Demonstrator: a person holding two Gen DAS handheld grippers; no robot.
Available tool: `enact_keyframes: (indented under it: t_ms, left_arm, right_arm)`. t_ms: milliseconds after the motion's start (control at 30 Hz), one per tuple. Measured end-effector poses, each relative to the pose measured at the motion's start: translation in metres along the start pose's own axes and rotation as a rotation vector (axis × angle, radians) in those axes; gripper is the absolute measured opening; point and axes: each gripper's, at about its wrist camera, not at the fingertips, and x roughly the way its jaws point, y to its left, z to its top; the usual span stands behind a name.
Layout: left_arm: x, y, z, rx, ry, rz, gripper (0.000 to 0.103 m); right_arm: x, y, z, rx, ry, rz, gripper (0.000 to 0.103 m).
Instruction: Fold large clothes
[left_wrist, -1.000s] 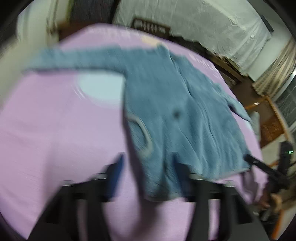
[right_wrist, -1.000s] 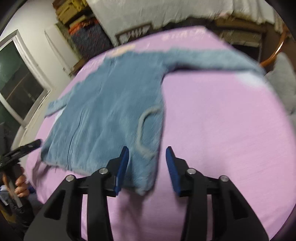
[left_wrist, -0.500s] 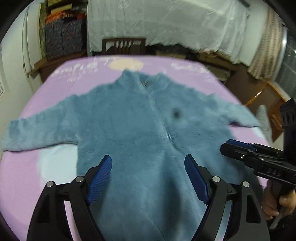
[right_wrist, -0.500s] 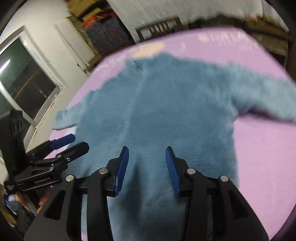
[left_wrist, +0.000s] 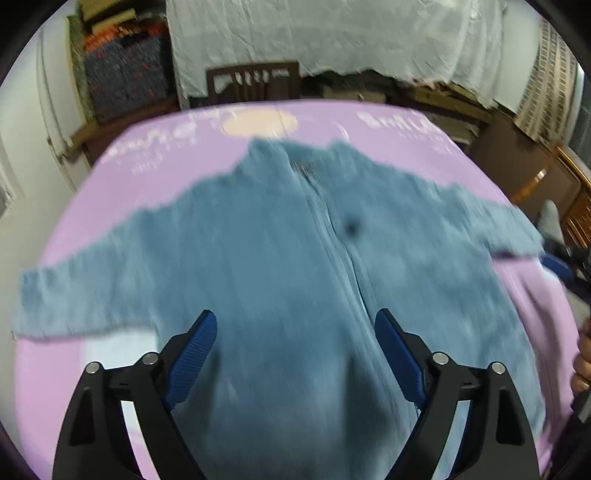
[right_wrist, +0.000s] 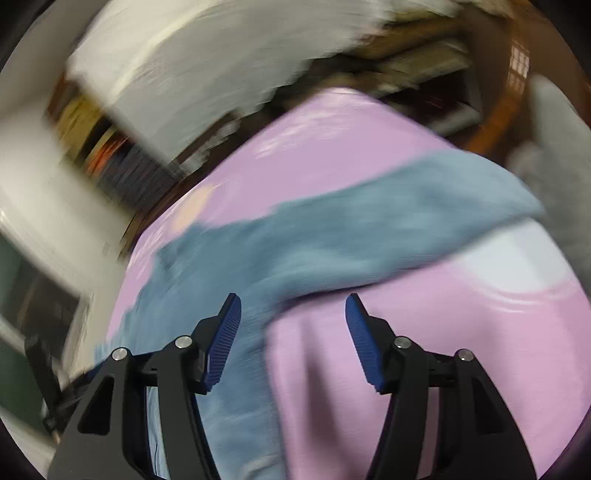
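Note:
A large fuzzy blue zip jacket (left_wrist: 303, 258) lies flat and face up on a pink-covered table (left_wrist: 155, 166), collar at the far end, both sleeves spread out. My left gripper (left_wrist: 295, 332) hangs open above its lower middle, nothing between the blue pads. In the blurred right wrist view, the jacket's right sleeve (right_wrist: 388, 218) stretches away to the far right. My right gripper (right_wrist: 291, 321) stands open over the armpit area, where the sleeve meets the body, holding nothing.
A wooden chair (left_wrist: 255, 83) and a white draped sheet (left_wrist: 332, 37) stand behind the table. Stacked fabrics (left_wrist: 125, 70) fill shelves at the back left. Wooden furniture (left_wrist: 546, 177) stands to the right. A person's hand (left_wrist: 581, 365) shows at the right edge.
The right gripper's jaws have spread wider, and it has swung right from over the jacket's body toward the right sleeve. The left gripper has moved closer over the jacket's middle.

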Motion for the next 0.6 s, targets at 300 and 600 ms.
enact_keyframes:
  t_ms: [300, 600]
  left_arm:
    - [0.058, 0.006, 0.018, -0.057, 0.057, 0.005, 0.088]
    - [0.069, 0.008, 0.009, -0.064, 0.078, 0.007, 0.099]
  right_arm:
    - [0.010, -0.065, 0.016, 0.218, -0.050, -0.094, 0.057]
    - [0.029, -0.071, 0.043, 0.300, -0.173, -0.115, 0.055]
